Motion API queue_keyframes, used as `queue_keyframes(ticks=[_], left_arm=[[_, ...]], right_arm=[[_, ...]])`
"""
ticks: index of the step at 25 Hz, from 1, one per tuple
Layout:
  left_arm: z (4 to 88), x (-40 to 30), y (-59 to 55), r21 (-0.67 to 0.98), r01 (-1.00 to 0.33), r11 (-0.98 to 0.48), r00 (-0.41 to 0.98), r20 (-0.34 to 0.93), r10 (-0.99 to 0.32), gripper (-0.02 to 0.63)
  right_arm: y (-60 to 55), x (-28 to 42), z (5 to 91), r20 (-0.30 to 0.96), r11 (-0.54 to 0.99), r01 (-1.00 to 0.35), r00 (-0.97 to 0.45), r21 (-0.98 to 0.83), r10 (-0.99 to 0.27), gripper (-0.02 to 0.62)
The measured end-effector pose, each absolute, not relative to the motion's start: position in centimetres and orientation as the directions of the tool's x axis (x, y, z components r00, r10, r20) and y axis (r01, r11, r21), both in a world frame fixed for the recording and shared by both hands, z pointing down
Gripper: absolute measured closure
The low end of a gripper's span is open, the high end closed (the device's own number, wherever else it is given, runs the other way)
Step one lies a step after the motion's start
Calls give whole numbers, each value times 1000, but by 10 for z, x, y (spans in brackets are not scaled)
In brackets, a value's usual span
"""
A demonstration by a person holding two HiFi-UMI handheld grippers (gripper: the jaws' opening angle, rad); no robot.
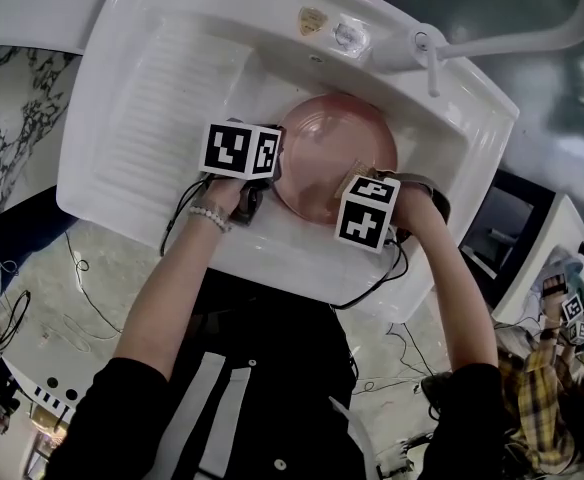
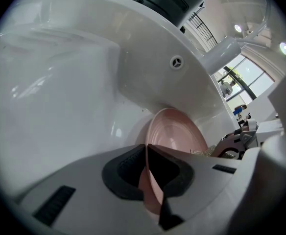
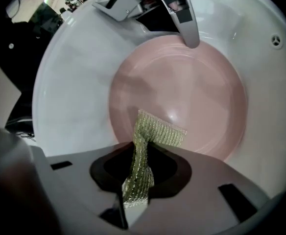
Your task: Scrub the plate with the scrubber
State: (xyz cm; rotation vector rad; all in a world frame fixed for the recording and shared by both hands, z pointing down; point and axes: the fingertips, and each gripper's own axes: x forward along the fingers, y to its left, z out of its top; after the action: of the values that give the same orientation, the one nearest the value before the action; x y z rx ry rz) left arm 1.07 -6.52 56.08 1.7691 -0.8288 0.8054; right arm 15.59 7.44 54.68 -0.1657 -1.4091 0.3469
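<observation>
A pink plate (image 1: 334, 153) lies in the basin of a white sink (image 1: 172, 78). My left gripper (image 2: 148, 175) is shut on the plate's (image 2: 175, 133) left rim, which runs edge-on between the dark pads. My right gripper (image 3: 135, 180) is shut on a yellow-green mesh scrubber (image 3: 153, 131), whose free end lies on the plate's (image 3: 182, 82) inner face near the front rim. In the head view the left gripper (image 1: 262, 173) sits at the plate's left edge and the right gripper (image 1: 357, 183) at its front right. The left gripper's jaw tip (image 3: 184, 18) reaches the plate's far rim in the right gripper view.
A white faucet (image 1: 512, 33) arches over the sink's back right. A ribbed draining surface (image 1: 167, 88) takes up the sink's left half. A round overflow hole (image 2: 176, 61) marks the basin wall. Cables trail over the floor (image 1: 72, 298) below the sink.
</observation>
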Motion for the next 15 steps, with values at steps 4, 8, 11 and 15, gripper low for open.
queue_keyframes(ticks=[4,8,11,15], left_arm=[[561,10,-65,487,-825,-286,544,821,-173,592],[561,11,-65,486,-826,-286,544,821,-175,592],[561,11,-67,484,-827,-287,543,821,-178,593],[561,11,-66,483,-827,-287,541,822,-178,593]], right_arm=[[100,133,529,859,839,-198,-25,-506,512,515],[107,104,513,779,735,-257,-200,-627,594,515],[111,79,504,723,688,-234,-311,-687,617,516],[107,56,501,684,657,-228,-406,-718,607,515]])
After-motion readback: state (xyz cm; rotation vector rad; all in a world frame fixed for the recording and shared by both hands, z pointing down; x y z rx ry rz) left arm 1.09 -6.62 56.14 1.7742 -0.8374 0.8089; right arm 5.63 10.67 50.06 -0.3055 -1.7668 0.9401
